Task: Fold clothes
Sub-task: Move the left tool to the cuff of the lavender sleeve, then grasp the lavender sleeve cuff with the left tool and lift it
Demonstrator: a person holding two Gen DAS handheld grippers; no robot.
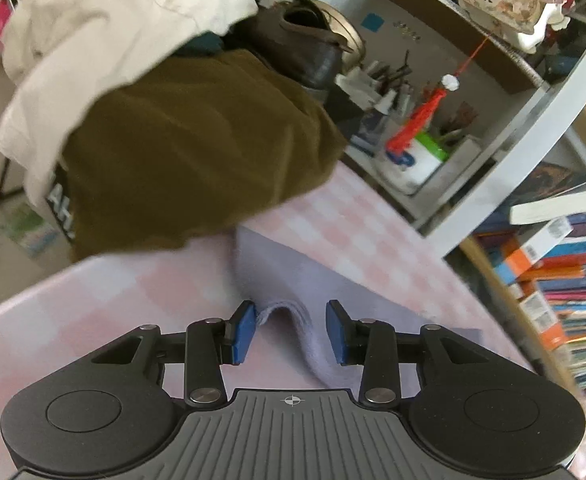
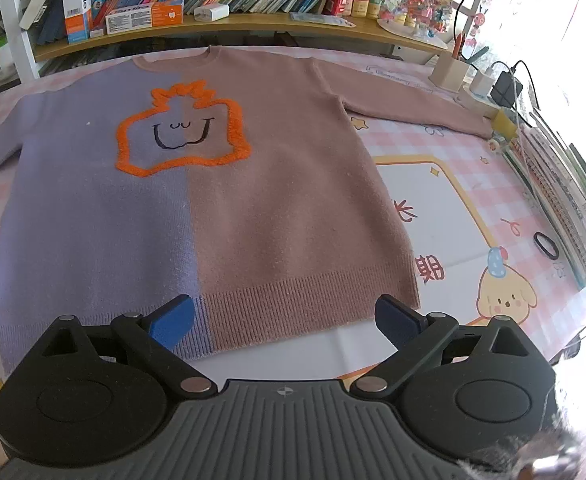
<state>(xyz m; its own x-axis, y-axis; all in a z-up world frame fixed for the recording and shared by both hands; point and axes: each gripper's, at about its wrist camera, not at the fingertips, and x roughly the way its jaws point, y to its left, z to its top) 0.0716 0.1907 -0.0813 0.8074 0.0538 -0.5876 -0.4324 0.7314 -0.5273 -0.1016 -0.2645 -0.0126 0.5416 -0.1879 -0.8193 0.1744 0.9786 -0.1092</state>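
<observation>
Lilac and dusty-pink knit fills my right wrist view: the sweater (image 2: 229,184) lies flat, front up, on the pink checked table cover (image 2: 453,152), its neckline toward the bookshelf (image 2: 229,24) and its ribbed hem nearest my right gripper (image 2: 287,322). An orange fuzzy outline with a drawn smiling face (image 2: 181,132) sits across the seam where the two colours meet. My right gripper has its jaws spread wide, the blue pads (image 2: 175,320) hovering over the hem with nothing between them; I cannot tell whether the left pad brushes the ribbing. The pink sleeve stretches out to the right toward a charger and cables (image 2: 507,84), and a black hair tie (image 2: 545,245) lies on the cover well apart from the garment. On the left wrist view, my left gripper (image 1: 291,330) is partly open, narrower than the right, and a raised fold of the lilac sleeve edge (image 1: 281,316) stands up between the pads, close against the left blue pad (image 1: 243,330) but not pinched. Beyond it, a blurred heap of olive-brown cloth (image 1: 189,152) and cream fabric (image 1: 105,20) sits at the table's edge.
</observation>
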